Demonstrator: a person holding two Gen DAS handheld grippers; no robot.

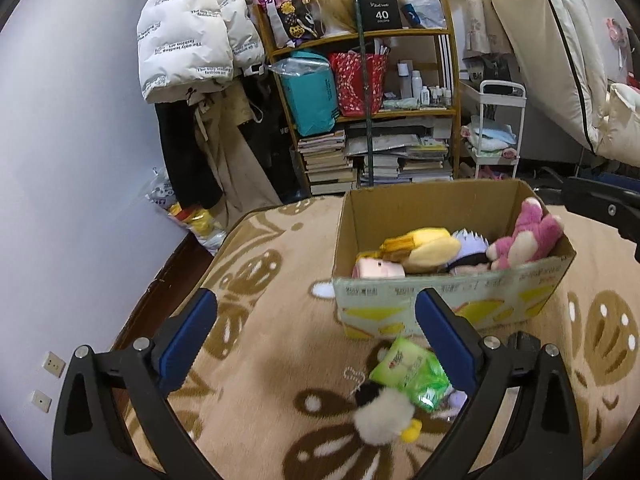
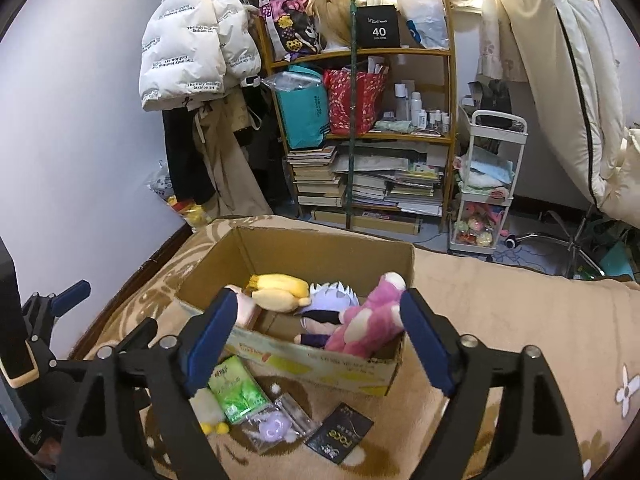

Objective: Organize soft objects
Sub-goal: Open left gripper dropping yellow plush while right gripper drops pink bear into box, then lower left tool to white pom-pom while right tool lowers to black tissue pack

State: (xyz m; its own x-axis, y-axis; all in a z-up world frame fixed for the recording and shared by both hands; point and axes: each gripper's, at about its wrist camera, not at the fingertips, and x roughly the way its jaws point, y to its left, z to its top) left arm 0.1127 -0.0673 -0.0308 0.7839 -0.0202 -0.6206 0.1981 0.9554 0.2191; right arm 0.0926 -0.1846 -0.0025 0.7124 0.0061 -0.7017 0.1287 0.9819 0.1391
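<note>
On the beige plush blanket (image 1: 260,360) with its brown flower pattern stands an open brown cardboard box (image 1: 452,300) printed with yellow shapes on its near wall. Left tongs (image 1: 316,344) hang above the blanket with their blue ribbed pads spread wide, holding nothing and touching nothing. Right tongs (image 2: 316,340) are likewise spread wide and empty, hovering over the near edge of the box.

Inside the box lie four soft toys, packed side by side: a pink furry plush bear (image 2: 368,324) with cream patches leaning against the right wall, a yellow banana-shaped plush (image 2: 280,292), a doll with spiky pale lilac hair (image 2: 332,300) between those two, and a pale pink plush (image 1: 378,269) at the left end.

Just in front of the box, on the blanket, sit loose items close together: a small fluffy cream-and-black plush keychain (image 1: 384,416) with a yellow tip and a bead chain, a glossy green plastic packet (image 1: 412,372) beside it, a clear crinkly bag holding a lilac soft charm (image 2: 276,426), and a flat black packet (image 2: 340,434) with pale lettering.
</note>
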